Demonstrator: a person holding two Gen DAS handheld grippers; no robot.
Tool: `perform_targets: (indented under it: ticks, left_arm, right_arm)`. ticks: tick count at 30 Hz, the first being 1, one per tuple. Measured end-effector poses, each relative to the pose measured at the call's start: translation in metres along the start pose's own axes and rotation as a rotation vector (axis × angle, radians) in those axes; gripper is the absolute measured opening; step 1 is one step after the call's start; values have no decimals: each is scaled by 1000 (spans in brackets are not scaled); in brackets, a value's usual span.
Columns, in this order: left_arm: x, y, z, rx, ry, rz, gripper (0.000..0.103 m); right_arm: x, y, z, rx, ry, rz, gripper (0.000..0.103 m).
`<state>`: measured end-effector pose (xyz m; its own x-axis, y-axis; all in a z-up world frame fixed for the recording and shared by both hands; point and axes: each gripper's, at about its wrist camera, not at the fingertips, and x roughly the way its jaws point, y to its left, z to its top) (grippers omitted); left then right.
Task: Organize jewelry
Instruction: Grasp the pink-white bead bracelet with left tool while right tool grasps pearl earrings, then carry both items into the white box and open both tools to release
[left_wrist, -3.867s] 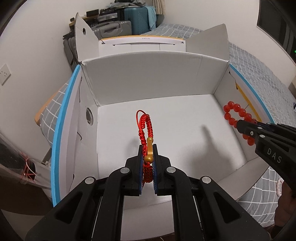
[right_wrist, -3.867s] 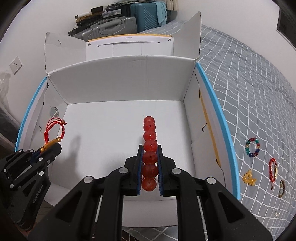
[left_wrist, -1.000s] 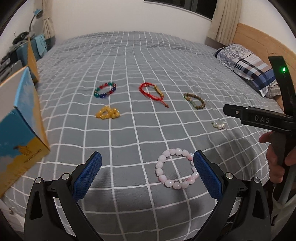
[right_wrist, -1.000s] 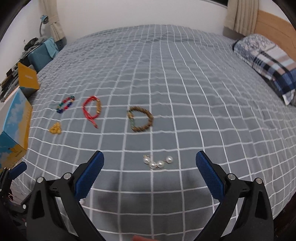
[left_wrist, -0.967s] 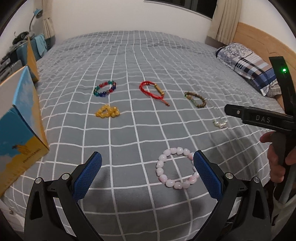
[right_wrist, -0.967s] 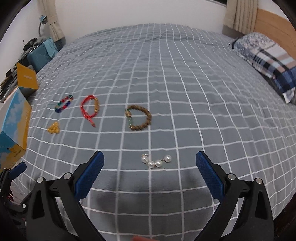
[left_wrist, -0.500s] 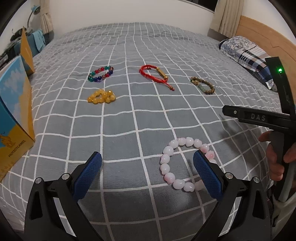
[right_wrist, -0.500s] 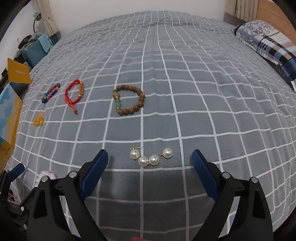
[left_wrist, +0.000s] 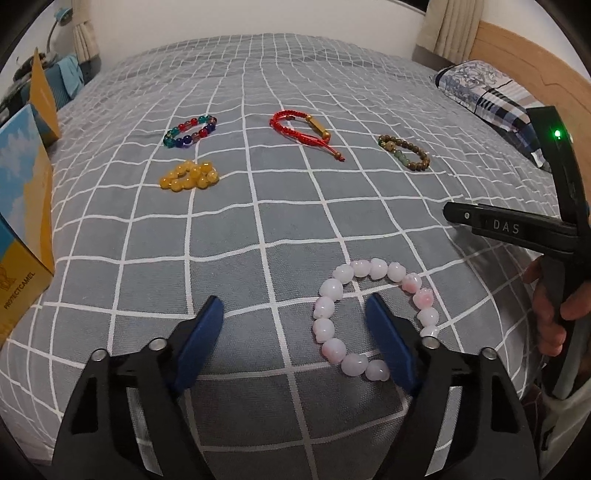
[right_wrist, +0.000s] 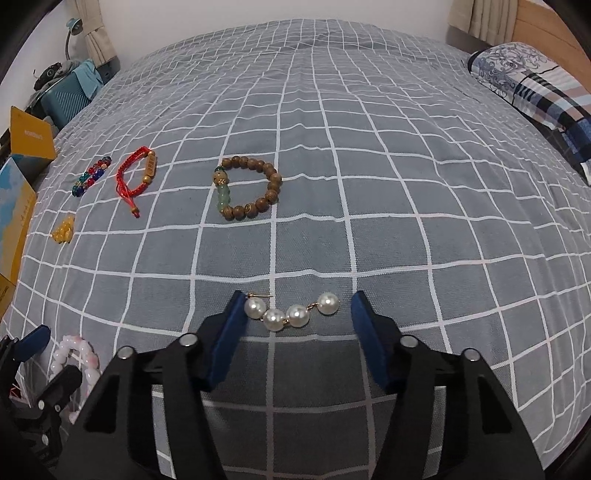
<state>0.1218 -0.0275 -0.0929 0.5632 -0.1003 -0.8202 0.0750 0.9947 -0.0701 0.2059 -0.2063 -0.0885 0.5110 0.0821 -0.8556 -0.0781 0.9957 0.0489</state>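
My left gripper (left_wrist: 293, 332) is open, low over the grey checked bedspread. Its right finger (left_wrist: 388, 343) reaches inside the ring of a pink bead bracelet (left_wrist: 327, 317), whose left side lies between the fingers. My right gripper (right_wrist: 297, 325) is open, with a short pearl strand (right_wrist: 291, 312) lying between its fingertips. Farther off lie a red cord bracelet (left_wrist: 291, 127), a brown wooden bead bracelet (right_wrist: 273, 177), a multicolour bead bracelet (left_wrist: 190, 131) and a yellow bead bracelet (left_wrist: 190, 175). The pink bracelet also shows in the right wrist view (right_wrist: 77, 350).
A blue and yellow cardboard box (left_wrist: 22, 221) stands at the left edge of the bed. A patterned pillow (right_wrist: 532, 85) and a wooden headboard (left_wrist: 517, 70) are at the right. A blue suitcase (right_wrist: 64, 98) stands beyond the bed's far left corner.
Both grippers left the white box empty and turned to the bed. In the last second both have dropped and closed in, the left onto the pink bracelet, the right onto the pearl strand.
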Motion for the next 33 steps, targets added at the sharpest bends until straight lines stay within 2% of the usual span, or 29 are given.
perform_targets:
  ticks: [4,12,14,15,16,20,33]
  left_arm:
    - [-1,1,1,-3,6,-2,61]
    - [-4,-3,1,21,17,7,41]
    - [-5,-2,2,17,18,4,27]
    - [-6,0,2,16,17,6,21]
    - [-8,1,3,13,10,5,11]
    - [-15,5,6,7,-3,-13,10]
    - [-35,5,12,21,-38,-4,10]
  right_arm:
    - [-2,2,-2,-13,-2,-1,42]
    - [-5,6,-3,-28,-6,-22,19]
    - [-5,5,-3,-24,-8,-26,12]
    - [-5,4,-2,-23,-9,-29,12]
    - [-6,4,-2,-23,-9,-24,12]
    - [-11,2,0,-25,-15,-16,11]
    - [-27,2,5,-24,-44,-20,11]
